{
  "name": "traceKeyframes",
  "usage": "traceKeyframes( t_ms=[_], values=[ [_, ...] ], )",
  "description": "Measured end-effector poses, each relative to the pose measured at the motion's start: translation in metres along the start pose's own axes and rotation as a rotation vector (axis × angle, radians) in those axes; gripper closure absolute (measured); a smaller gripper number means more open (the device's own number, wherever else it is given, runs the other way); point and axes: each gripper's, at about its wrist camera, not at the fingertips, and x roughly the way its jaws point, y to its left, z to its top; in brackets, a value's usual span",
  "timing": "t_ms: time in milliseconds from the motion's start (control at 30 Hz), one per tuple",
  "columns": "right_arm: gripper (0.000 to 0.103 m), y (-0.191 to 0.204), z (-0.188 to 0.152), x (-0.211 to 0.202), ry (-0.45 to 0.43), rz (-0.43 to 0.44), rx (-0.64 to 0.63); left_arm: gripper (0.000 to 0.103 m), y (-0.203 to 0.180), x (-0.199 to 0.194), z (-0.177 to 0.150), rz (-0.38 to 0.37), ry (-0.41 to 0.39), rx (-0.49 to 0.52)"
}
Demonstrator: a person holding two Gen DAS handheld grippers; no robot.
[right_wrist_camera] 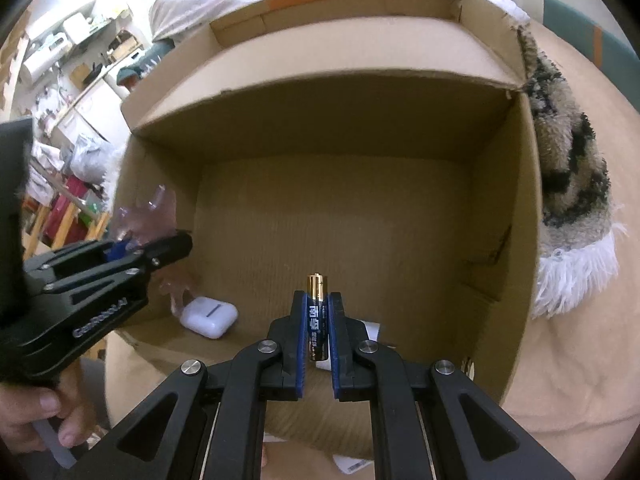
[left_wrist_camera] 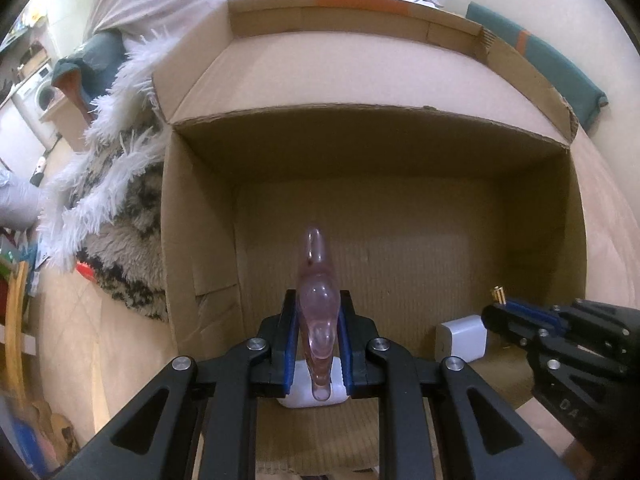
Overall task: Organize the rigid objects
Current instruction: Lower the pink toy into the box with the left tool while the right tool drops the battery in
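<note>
Left wrist view: my left gripper (left_wrist_camera: 318, 332) is pinching a clear pink plastic toy (left_wrist_camera: 317, 304), some figure shape, exact kind unclear. I hold it over the near part of the open cardboard box (left_wrist_camera: 400, 168). Under the toy, on the box floor, sits a white earbud case (left_wrist_camera: 296, 398), mostly hidden by my fingers. To the right a white charger block (left_wrist_camera: 460, 340) lies on the box floor. My right gripper (left_wrist_camera: 500, 306) pokes in from the right edge with a gold battery tip showing. A shaggy rug (left_wrist_camera: 120, 208) lies left of the box.

Right wrist view: my right gripper (right_wrist_camera: 318, 320) is clamped on a blue and gold battery (right_wrist_camera: 317, 316), upright between the pads, held above the box floor, near the front. The earbud case (right_wrist_camera: 208, 316) is down left on the floor. My left gripper (right_wrist_camera: 120, 252) sits at the left with the pink toy (right_wrist_camera: 154, 216) in it.

Progress, my guess: case and charger are already in the box; toy and battery are over it but not released. Left to do: lower, open both, let go. Can't see whether more items wait outside.
</note>
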Motion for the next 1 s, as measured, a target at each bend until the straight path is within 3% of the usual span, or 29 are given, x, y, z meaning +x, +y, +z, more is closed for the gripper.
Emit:
traceKeyframes(
  t_ms=[400, 867, 933, 1000],
  values=[
    [0.092, 0.0, 0.007, 0.02, 0.054, -0.024, 0.028, 0.087, -0.005, 0.016, -0.01, 0.005, 0.056, -0.022],
    [0.092, -0.008, 0.006, 0.014, 0.022, 0.002, 0.048, 0.086, -0.006, 0.019, -0.008, 0.031, 0.057, -0.024],
    [0.092, -0.009, 0.007, 0.011, 0.011, 0.008, 0.052, 0.078, -0.006, 0.016, -0.007, 0.04, 0.054, -0.023],
    [0.092, -0.009, 0.008, 0.007, -0.002, 0.012, 0.05, 0.05, -0.006, 0.013, -0.007, 0.04, 0.049, -0.032]
  ],
)
